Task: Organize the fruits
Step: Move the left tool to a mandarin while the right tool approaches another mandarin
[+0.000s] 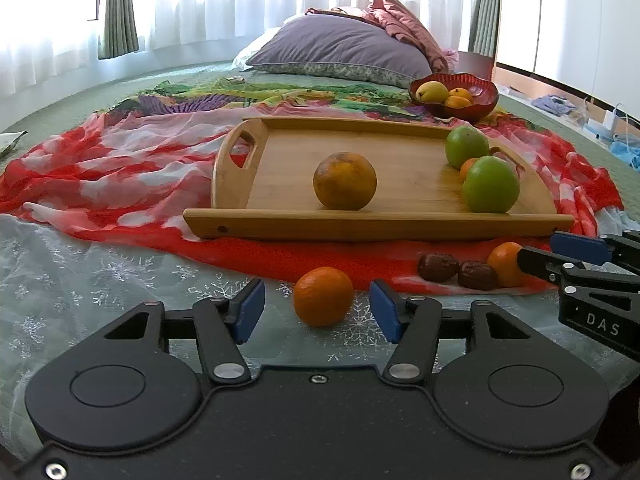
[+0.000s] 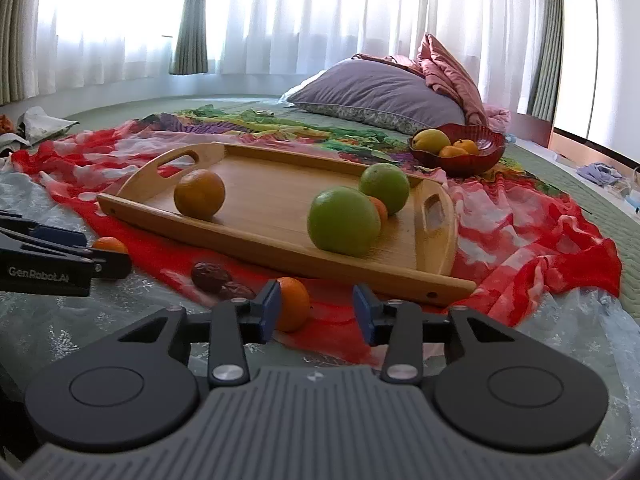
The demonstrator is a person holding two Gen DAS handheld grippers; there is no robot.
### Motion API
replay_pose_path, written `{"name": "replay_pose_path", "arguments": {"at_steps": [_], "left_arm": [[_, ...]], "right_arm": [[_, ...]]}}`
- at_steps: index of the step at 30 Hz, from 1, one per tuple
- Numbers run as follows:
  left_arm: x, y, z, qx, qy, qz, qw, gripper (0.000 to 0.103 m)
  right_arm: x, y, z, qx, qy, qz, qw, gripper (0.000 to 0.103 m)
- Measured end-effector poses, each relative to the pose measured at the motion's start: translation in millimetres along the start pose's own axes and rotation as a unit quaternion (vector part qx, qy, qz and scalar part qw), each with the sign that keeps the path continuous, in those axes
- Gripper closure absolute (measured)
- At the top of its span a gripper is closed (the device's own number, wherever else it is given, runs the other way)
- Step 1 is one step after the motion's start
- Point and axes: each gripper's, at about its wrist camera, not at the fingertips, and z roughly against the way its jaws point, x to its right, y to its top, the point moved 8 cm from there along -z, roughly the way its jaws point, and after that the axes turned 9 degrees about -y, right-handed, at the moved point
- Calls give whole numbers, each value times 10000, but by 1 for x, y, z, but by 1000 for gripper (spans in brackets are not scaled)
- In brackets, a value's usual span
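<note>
A home bedroom: bed [image 1: 60, 108] with pillow [image 1: 340, 46], curtained window [image 2: 280, 12].

Four fruits [image 1: 345, 186] on the tray [image 1: 280, 152]; bowl [image 1: 476, 106] seemingly behind it.

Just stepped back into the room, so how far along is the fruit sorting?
Partly done. The red bowl holds a yellow fruit and small oranges; the wooden tray carries a brownish orange, two green fruits and a small orange. Nothing is in hand: the left tongs stand open around a mandarin, the right tongs open beside another. Two dates also remain on the cloth.
</note>
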Motion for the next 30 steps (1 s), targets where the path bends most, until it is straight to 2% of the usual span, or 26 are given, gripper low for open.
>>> {"name": "replay_pose_path", "arguments": {"at_steps": [15, 25, 26, 30], "left_arm": [[-5, -6, -14, -120, 66, 141, 9998, 49], [-7, -6, -20, -125, 105, 131, 9998, 50], [-7, -5, -19, -118, 116, 122, 9998, 50], [-4, -4, -18, -40, 109, 30, 9999, 67]], "right_arm": [[-15, -2, -10, -196, 355, -127, 9991, 57], [-16, -11, -20, -387, 305, -181, 9986, 62], [-16, -12, -21, -401, 296, -189, 9986, 62], [-16, -11, -22, -382, 279, -234, 9986, 65]]}}
